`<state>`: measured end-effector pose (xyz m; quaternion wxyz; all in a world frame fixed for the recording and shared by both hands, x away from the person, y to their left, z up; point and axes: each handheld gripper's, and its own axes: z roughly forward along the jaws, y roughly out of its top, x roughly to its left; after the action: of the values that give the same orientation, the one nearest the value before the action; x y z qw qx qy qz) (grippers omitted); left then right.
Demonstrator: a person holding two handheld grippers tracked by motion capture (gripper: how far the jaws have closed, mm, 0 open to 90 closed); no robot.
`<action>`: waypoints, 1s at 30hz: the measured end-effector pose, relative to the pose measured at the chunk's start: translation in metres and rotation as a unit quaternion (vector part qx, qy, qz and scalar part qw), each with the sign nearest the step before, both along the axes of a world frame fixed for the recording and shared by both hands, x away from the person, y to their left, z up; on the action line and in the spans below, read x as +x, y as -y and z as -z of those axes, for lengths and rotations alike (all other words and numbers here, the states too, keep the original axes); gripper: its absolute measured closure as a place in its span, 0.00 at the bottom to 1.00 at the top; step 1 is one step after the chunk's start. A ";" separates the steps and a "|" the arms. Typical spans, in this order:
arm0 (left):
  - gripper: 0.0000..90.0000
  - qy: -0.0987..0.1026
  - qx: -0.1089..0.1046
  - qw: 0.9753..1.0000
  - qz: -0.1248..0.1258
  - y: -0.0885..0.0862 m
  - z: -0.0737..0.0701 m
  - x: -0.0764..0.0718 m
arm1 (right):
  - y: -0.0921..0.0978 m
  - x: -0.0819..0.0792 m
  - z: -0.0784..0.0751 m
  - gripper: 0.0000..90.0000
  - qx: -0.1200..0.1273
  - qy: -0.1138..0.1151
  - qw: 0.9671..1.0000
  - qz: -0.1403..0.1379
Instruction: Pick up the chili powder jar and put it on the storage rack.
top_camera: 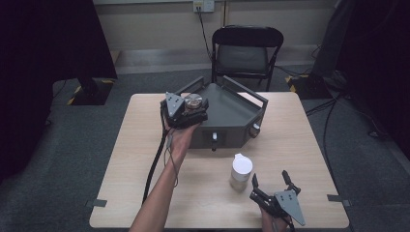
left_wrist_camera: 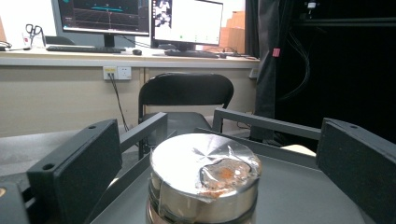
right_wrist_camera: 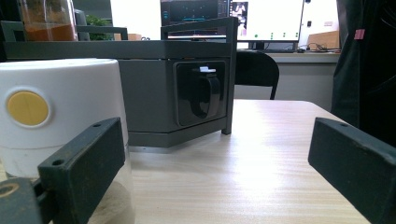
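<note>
right gripper [top_camera: 270,182] low at the table's near edge, jaws wide, holding nothing | white-capped jar [top_camera: 240,171] just beside its left jaw | left gripper [left_wrist_camera: 219,182] farther out over the grey tray [top_camera: 232,108], jaws spread wide | foil-topped jar [left_wrist_camera: 204,179] between them, untouched | chair [top_camera: 246,50] beyond

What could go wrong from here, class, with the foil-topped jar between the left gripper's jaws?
The jar has torn, stained foil, so tilting it might spill its contents. The left gripper has open jaws beside it; closing off-centre might tip it. The right gripper lies near the white container and might knock it.
</note>
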<state>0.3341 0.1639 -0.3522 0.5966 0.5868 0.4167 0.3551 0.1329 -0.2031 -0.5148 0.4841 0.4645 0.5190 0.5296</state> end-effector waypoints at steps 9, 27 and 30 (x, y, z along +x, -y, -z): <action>0.00 0.019 0.003 1.000 0.010 -0.005 0.008 -0.011 | 0.000 0.000 0.000 0.03 -0.001 0.000 1.000 0.001; 0.00 0.037 -0.015 0.999 0.031 -0.017 0.018 -0.041 | 0.000 0.000 0.000 0.03 -0.001 0.000 1.000 0.001; 0.00 0.040 -0.015 0.999 0.028 -0.017 0.021 -0.049 | -0.001 0.000 0.000 0.03 -0.001 0.000 1.000 0.001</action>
<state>0.2854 0.1808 -0.3729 0.6313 0.5741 0.3816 0.3553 0.1329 -0.2026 -0.5148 0.4852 0.4645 0.5190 0.5286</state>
